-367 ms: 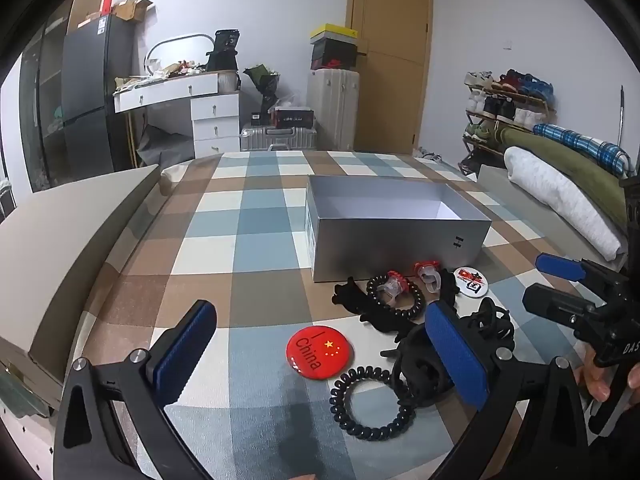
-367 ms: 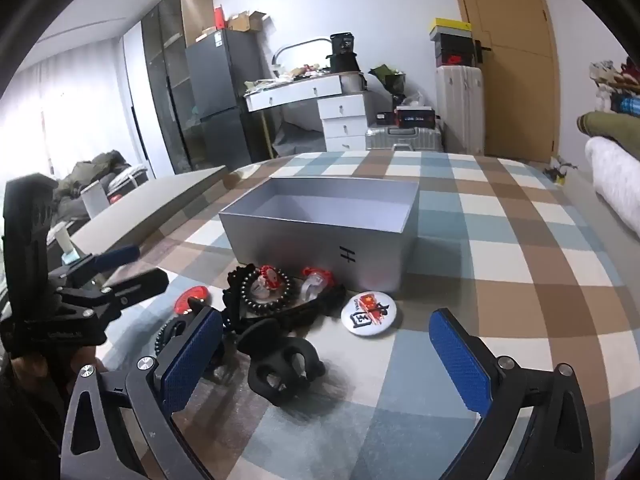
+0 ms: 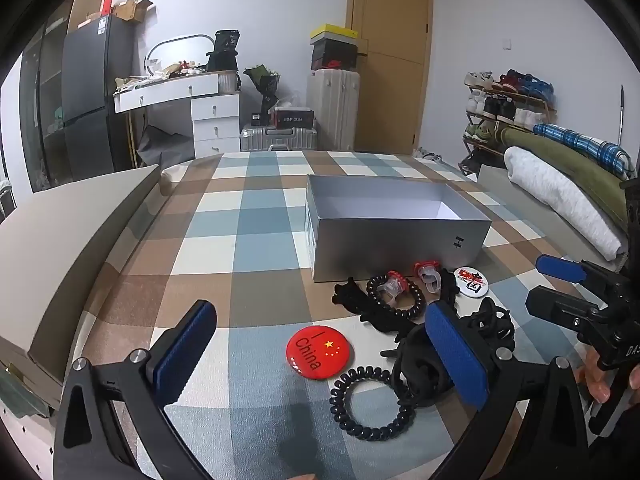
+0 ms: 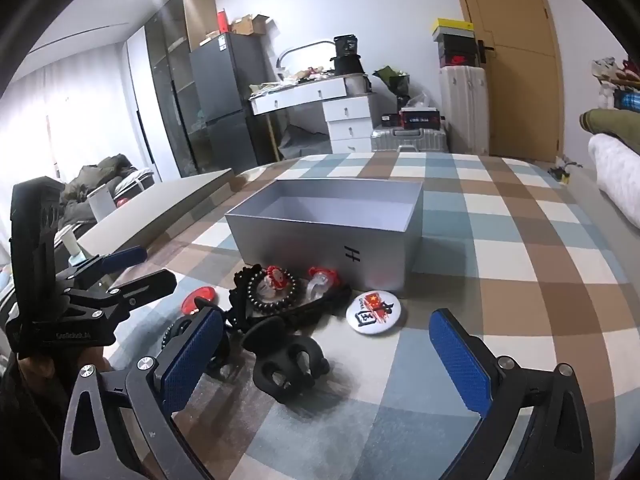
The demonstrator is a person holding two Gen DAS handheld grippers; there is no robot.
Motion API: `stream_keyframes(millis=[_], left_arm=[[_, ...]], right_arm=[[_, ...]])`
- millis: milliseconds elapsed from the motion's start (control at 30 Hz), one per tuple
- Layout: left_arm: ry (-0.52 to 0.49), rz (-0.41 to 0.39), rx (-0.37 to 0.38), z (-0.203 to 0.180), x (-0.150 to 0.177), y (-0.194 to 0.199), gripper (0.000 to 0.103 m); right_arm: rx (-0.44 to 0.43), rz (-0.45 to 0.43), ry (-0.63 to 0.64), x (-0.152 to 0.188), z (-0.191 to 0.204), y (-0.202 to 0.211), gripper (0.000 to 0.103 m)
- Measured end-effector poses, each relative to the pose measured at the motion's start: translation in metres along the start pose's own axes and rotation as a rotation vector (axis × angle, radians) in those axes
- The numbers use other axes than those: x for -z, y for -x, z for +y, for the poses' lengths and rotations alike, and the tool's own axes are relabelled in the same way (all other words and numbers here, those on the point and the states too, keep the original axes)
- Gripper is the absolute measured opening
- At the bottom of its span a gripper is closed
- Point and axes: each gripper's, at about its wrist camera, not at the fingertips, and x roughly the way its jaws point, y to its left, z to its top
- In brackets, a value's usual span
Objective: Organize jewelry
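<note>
An open silver box (image 3: 400, 248) (image 4: 320, 248) stands on the checked cloth, nothing visible inside. In front of it lie a red China badge (image 3: 320, 347) (image 4: 198, 298), a white badge (image 3: 471, 279) (image 4: 373, 312), a black coil hair tie (image 3: 370, 402), a dark beaded ring around a red-and-clear piece (image 3: 394, 292) (image 4: 272, 284), and black claw clips (image 3: 420, 364) (image 4: 288, 364). My left gripper (image 3: 320, 312) (image 4: 148, 268) hovers open over the red badge. My right gripper (image 4: 328, 320) (image 3: 548, 288) hangs open above the claw clip and white badge. Neither holds anything.
A grey board (image 3: 60, 248) lies along the left edge of the cloth. Rolled bedding (image 3: 560, 200) sits at the right. A desk with drawers (image 3: 200, 112), suitcases (image 3: 332, 108) and a wooden door (image 3: 388, 60) stand beyond the far edge.
</note>
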Motion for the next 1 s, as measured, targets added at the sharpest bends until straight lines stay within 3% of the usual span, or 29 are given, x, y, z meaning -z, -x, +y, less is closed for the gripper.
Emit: stream_keyframes(millis=[1000], left_arm=[[0.013, -0.001, 0.019, 0.0034, 0.0003, 0.0007, 0.102]], right_arm=[[-0.015, -0.004, 0.006, 0.0016, 0.008, -0.0014, 0.103]])
